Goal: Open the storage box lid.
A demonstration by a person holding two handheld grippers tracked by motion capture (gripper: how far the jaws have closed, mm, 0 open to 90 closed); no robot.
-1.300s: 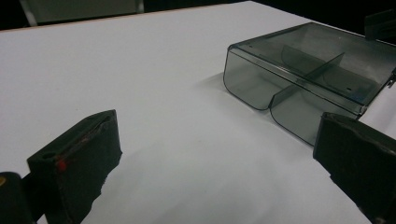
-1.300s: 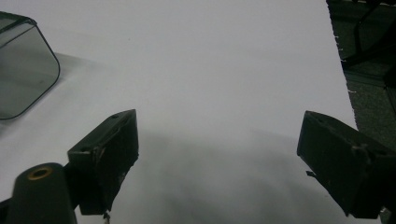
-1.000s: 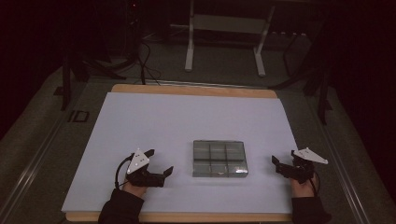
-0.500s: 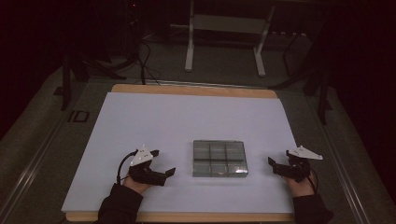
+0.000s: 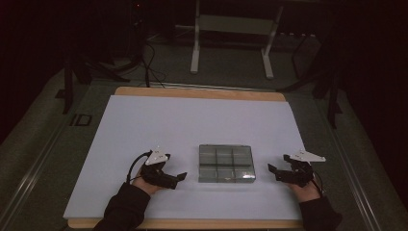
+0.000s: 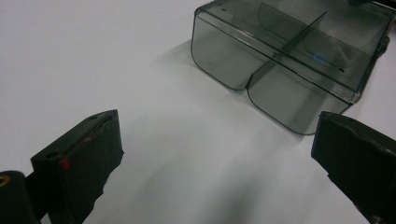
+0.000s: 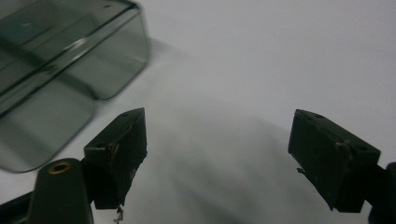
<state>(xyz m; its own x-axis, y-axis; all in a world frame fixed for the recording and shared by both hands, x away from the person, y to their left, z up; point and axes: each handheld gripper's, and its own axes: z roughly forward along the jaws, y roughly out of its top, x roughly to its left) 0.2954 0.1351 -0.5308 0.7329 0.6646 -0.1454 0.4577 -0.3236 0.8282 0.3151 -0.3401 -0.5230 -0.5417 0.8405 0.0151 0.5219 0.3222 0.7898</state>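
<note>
The clear divided box (image 5: 225,163) lies on the white sheet (image 5: 192,125) between both hands, touching neither. The left gripper (image 5: 180,177) is wide open and empty; the right gripper (image 5: 276,163) has just been narrowing a little, with nothing between its jaws. I think each should approach low and take a side wall squarely, so the box does not slide.

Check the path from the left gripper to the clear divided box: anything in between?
Nothing visible. Bare white table cover lies between the open left gripper and the compartment box; the box's near wall faces it unobstructed.
</note>
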